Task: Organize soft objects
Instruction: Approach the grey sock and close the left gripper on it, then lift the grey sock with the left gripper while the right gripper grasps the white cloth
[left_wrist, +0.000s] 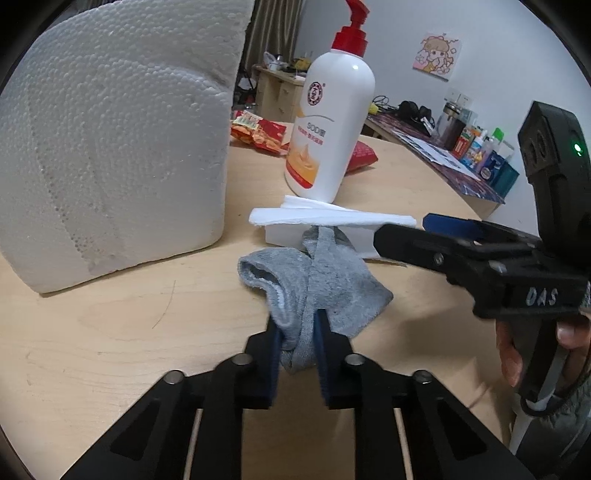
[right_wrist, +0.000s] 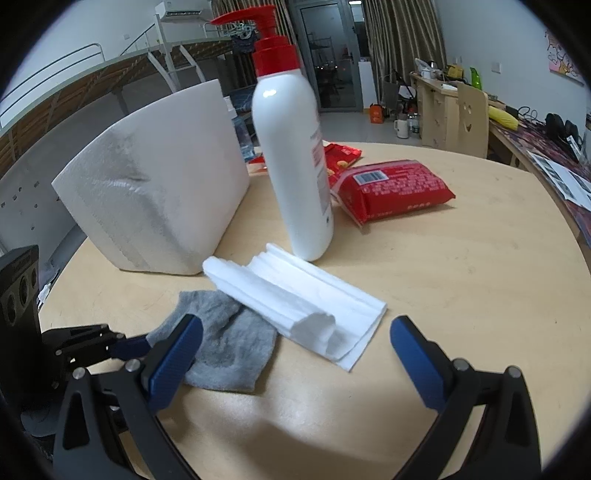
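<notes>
A grey sock (left_wrist: 314, 284) lies on the wooden table (left_wrist: 110, 332), its far end tucked under a folded white tissue stack (left_wrist: 325, 218). My left gripper (left_wrist: 297, 332) is shut on the sock's near end. In the right wrist view the sock (right_wrist: 229, 339) lies left of the tissue stack (right_wrist: 295, 299). My right gripper (right_wrist: 295, 343) is open, its blue fingers on either side of the tissues' near end, not touching. It also shows in the left wrist view (left_wrist: 424, 229), at the tissues' right edge.
A big white paper towel roll (left_wrist: 110, 147) stands at the left. A white pump bottle with a red cap (left_wrist: 328, 125) stands just behind the tissues. A red wipes pack (right_wrist: 391, 188) and a snack bag (left_wrist: 258, 133) lie farther back.
</notes>
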